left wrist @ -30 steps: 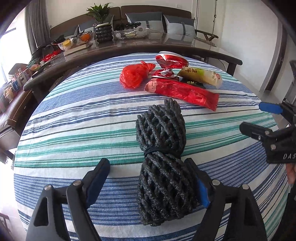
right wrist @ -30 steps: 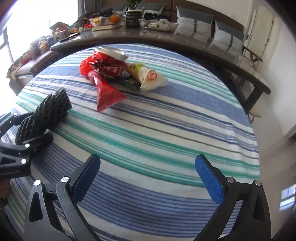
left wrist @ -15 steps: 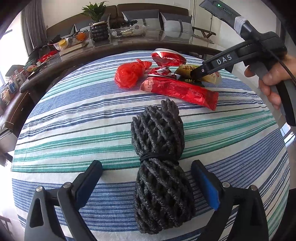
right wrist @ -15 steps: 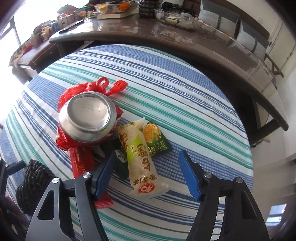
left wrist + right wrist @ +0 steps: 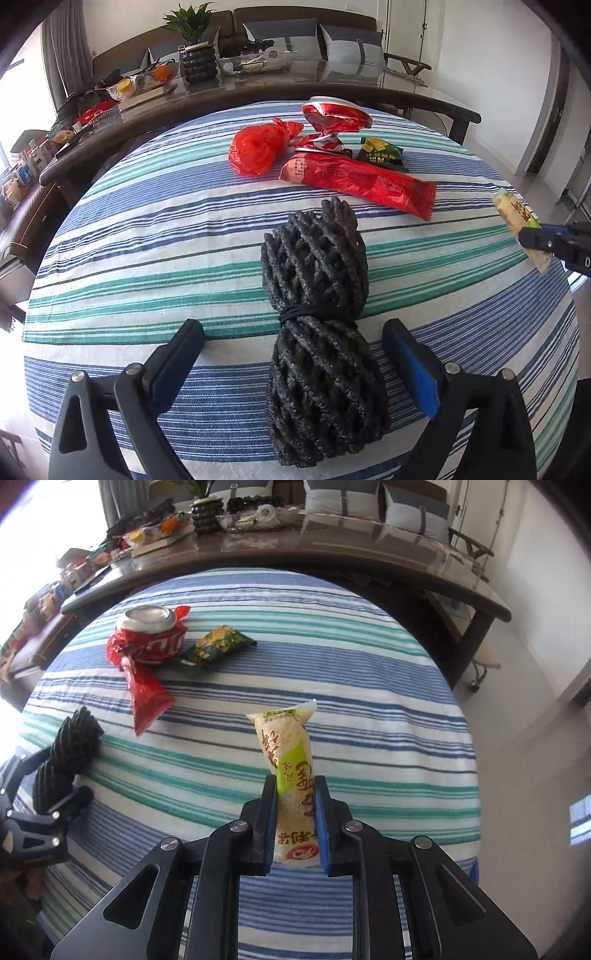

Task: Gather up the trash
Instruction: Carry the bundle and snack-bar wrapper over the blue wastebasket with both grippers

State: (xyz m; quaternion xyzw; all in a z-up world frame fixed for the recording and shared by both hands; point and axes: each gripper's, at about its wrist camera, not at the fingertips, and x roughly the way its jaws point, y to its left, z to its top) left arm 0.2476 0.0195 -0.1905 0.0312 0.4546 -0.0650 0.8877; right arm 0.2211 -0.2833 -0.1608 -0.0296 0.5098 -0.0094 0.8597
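My right gripper (image 5: 294,794) is shut on a pale cream snack packet (image 5: 286,749) with a green label, held above the striped tablecloth (image 5: 369,709); it also shows at the right edge of the left wrist view (image 5: 519,225). My left gripper (image 5: 293,354) is open, its fingers on either side of a black mesh bundle (image 5: 317,288) lying on the cloth. Farther back lie a long red wrapper (image 5: 358,181), a red plastic bag (image 5: 258,147), a crushed red can (image 5: 334,116) and a small dark green packet (image 5: 380,153).
A dark wooden table (image 5: 258,92) curves behind the striped table, loaded with a plant pot (image 5: 199,62), bowls and clutter. A sofa with grey cushions (image 5: 351,50) stands at the back. The floor (image 5: 535,775) drops off to the right.
My right gripper closed on the pale snack packet, lifted it off the trash pile and drew back toward the near right. My left gripper stayed open around the black mesh bundle.
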